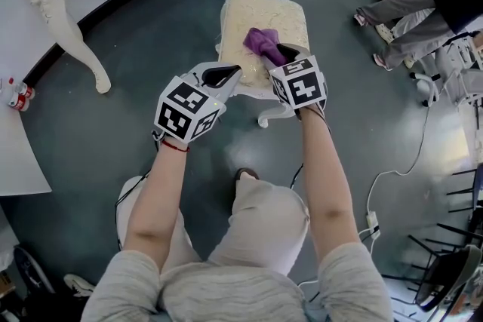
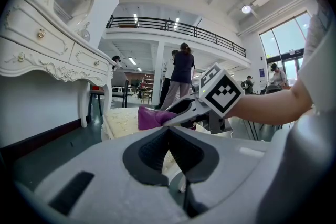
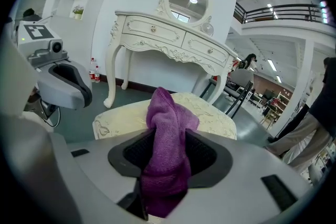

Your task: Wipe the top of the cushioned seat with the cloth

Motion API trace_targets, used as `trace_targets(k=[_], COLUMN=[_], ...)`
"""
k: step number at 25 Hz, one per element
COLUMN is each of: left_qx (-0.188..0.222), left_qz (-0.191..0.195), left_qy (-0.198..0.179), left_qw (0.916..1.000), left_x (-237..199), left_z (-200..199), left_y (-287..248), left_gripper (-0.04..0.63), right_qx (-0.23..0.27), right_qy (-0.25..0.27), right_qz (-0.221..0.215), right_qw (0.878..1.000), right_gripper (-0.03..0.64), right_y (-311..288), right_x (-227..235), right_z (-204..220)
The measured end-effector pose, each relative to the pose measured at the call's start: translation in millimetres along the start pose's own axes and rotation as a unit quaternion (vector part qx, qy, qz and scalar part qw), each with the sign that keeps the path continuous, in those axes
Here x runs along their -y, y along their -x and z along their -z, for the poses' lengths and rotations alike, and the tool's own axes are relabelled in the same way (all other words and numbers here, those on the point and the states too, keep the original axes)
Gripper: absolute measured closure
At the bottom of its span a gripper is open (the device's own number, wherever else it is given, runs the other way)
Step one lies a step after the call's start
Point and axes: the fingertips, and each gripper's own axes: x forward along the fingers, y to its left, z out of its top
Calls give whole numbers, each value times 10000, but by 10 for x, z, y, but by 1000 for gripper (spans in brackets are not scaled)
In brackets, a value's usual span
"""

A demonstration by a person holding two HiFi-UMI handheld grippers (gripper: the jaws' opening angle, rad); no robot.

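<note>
L gripper [image 2: 169,131] has its jaws together, nothing in them, near the seat's [image 1: 249,15] front edge. R gripper [image 3: 168,136] has jaws apart w/ the purple cloth [image 3: 165,110] between them, over the seat top. White dressing table [image 3: 168,34] stands behind; a person [image 1: 411,7] stands well apart at right

The cloth [image 3: 168,134] covers both pad faces of the right gripper [image 3: 169,157], so whether they press it cannot be told; its lower end sinks out of sight between them. In the head view that gripper hides the cloth's near end
</note>
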Motion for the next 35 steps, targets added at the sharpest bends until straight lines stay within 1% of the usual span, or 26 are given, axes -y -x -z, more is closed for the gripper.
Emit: trace_targets(k=[2, 4, 7, 10, 17, 21, 23, 24, 27, 29, 32, 35], left_qx=[4, 8, 18, 45, 149, 197, 250, 285, 345, 348, 369, 366], left_qz=[-2, -10, -17, -23, -20, 61, 104, 119, 146, 162, 195, 221], left_qy=[3, 10, 14, 24, 57, 30, 18, 19, -4, -8, 7, -8], left_qw=[10000, 10000, 10000, 10000, 9999, 9998, 9996, 9995, 9993, 9993, 9991, 9991], left_x=[-14, -28, -27, -44, -44, 30, 77, 99, 155, 177, 204, 227], left_z=[2, 7, 12, 26, 54, 58, 59, 58, 67, 78, 84, 88], left_y=[5, 11, 19, 38, 115, 141, 155, 160, 165, 159, 146, 132], left_gripper=[582, 582, 582, 583, 581, 583, 583, 583, 581, 581, 583, 583], right_qx=[64, 224, 571, 914, 1547, 1750, 1893, 1992, 2265, 2373, 2471, 2458], right_qy=[-40, -164, -496, -695, -969, -1006, -1122, -1148, -1120, -1086, -1115, -1124], right_qz=[18, 12, -41, -74, -340, -439, -499, -542, -729, -839, -883, -876], right_qw=[10000, 9996, 9971, 9934, 9826, 9784, 9742, 9717, 9648, 9617, 9585, 9588], right_gripper=[427, 416, 416, 416, 416, 423, 439, 459, 556, 574, 599, 607], right_y=[23, 76, 213, 356, 726, 895, 964, 994, 1064, 1097, 1126, 1121], right_x=[2, 2, -9, -66, -318, -447, -494, -522, -622, -662, -679, -693], right_z=[-11, -51, -107, -141, -143, -52, 0, 9, -20, -68, -116, -113])
